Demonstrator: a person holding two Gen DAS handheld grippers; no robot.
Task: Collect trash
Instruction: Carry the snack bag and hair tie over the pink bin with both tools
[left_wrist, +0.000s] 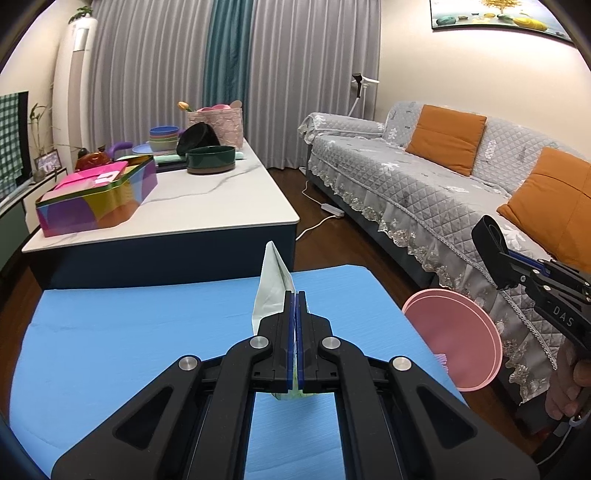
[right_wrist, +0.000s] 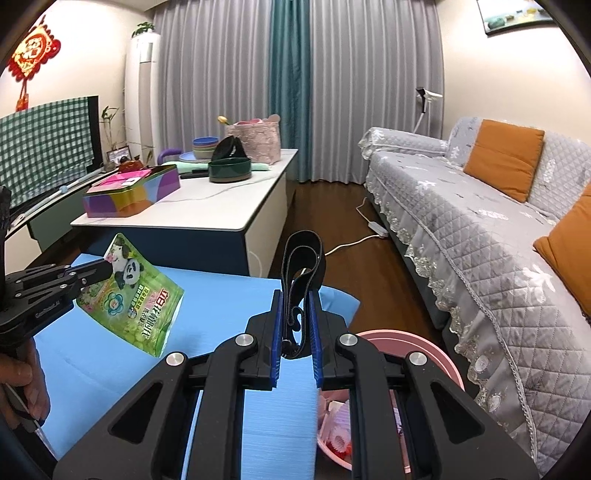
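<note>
My left gripper (left_wrist: 295, 295) is shut on a flat green snack packet (left_wrist: 273, 284), seen edge-on above the blue mat (left_wrist: 129, 332). From the right wrist the same packet (right_wrist: 136, 299) shows a panda print, pinched by the left gripper (right_wrist: 107, 271) at the left. My right gripper (right_wrist: 297, 295) is shut on a folded black strap (right_wrist: 301, 258) that stands up between the blue pads. In the left wrist view that right gripper (left_wrist: 495, 236) is at the far right with the strap (left_wrist: 487, 230). A pink bin (right_wrist: 439, 358) sits under the right gripper, with wrappers inside.
Behind the mat stands a marble-topped table (left_wrist: 221, 199) with a colourful tin (left_wrist: 99, 195), a dark green bowl (left_wrist: 210, 158) and stacked dishes. A grey sofa (left_wrist: 424, 192) with orange cushions runs along the right. A power strip (left_wrist: 332, 210) and its cord lie on the wood floor.
</note>
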